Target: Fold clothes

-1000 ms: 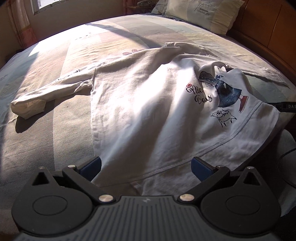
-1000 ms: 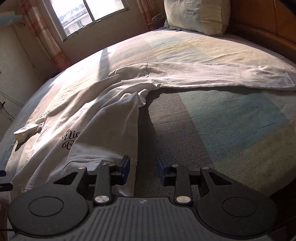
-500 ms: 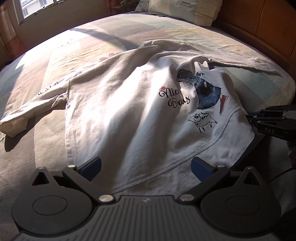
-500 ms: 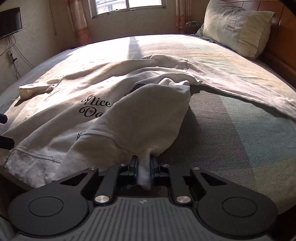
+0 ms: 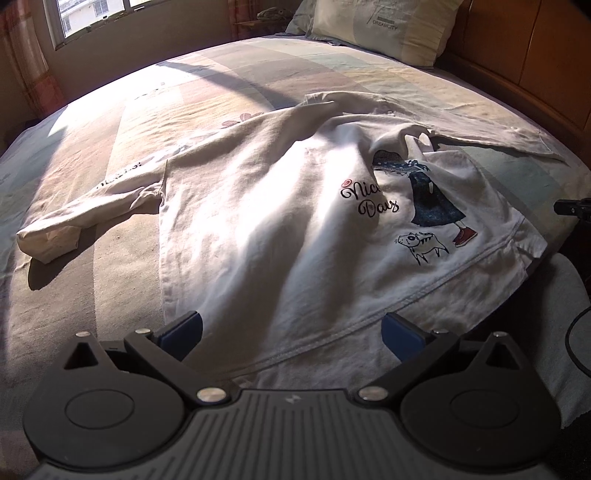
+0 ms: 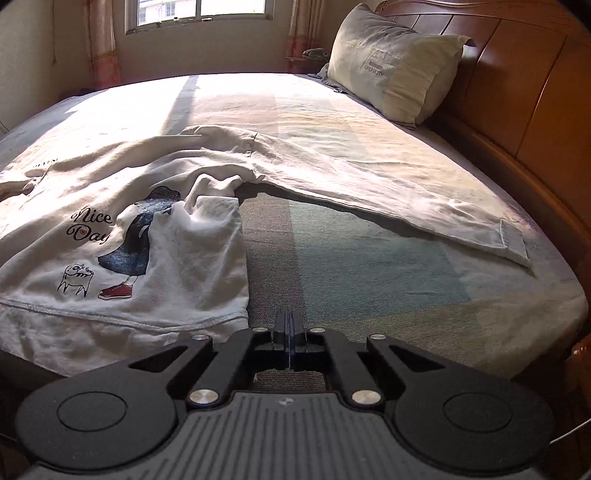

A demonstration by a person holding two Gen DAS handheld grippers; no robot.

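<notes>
A white long-sleeved shirt (image 5: 277, 221) with a "Nice Day" print lies spread on the bed. Its right side (image 6: 207, 258) is turned over part of the print. My left gripper (image 5: 291, 328) hangs open just above the hem, with its blue pads on either side of the cloth and not touching it. My right gripper (image 6: 290, 325) sits just right of the shirt's bottom corner. Its jaws are closing, pressed together over bare bedsheet with no cloth between them. The right sleeve (image 6: 406, 199) stretches out toward the headboard side. The left sleeve (image 5: 74, 221) lies off to the left.
The striped bedsheet (image 6: 369, 277) covers the bed. A pillow (image 6: 391, 66) leans on the wooden headboard (image 6: 517, 92) at the right. A window (image 6: 199, 14) with curtains is at the far wall. The bed's near edge drops off right below both grippers.
Half a second ago my right gripper was shut on a fold of the shirt's side. Now the cloth is out of it and lies flat, and the gripper has drawn off to the right.
</notes>
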